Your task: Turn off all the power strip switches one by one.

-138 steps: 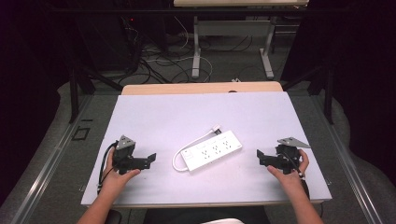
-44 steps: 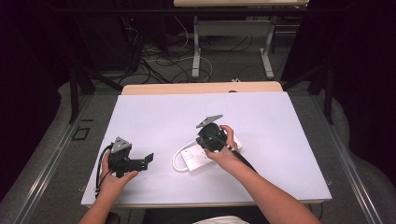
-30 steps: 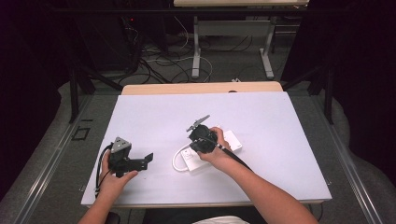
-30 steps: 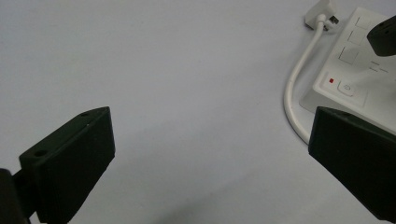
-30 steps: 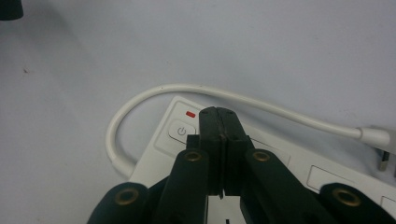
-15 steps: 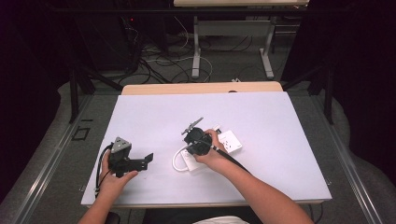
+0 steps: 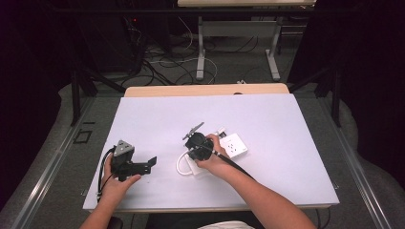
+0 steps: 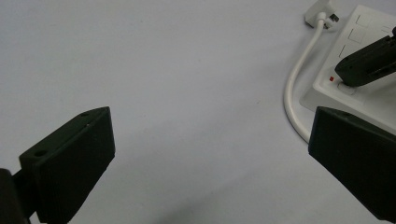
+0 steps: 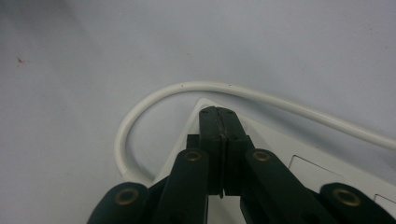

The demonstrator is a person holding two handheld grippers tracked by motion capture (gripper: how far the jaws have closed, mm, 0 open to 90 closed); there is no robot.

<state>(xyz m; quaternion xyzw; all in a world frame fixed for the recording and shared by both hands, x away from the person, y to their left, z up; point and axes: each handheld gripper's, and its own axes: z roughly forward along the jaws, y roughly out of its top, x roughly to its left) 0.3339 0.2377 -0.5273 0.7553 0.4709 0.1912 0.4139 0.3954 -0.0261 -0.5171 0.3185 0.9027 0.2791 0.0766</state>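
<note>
Two hand-held grippers are at work on our white surface, and we read them left to right. Our left hand-held gripper rests near the front left of the surface with its jaws spread wide and nothing between them; in the left gripper view it looks across bare surface toward the strip. Just right of it lies the white power strip, roughly mid-surface, with its white cord looping off the near end and back to a plug beside the strip.

Our right hand-held gripper is over the strip's left end, its jaws pressed together on nothing; in the right gripper view their joined tips sit on the strip's corner, and in the left gripper view a dark tip lies at a switch by a small red mark.

We judge the step to be pressing that switch with the closed tips. The next move calls for a short, straight push down, without skidding onto the cord.

Room is generous: bare surface on all sides, edges well apart from the strip.
</note>
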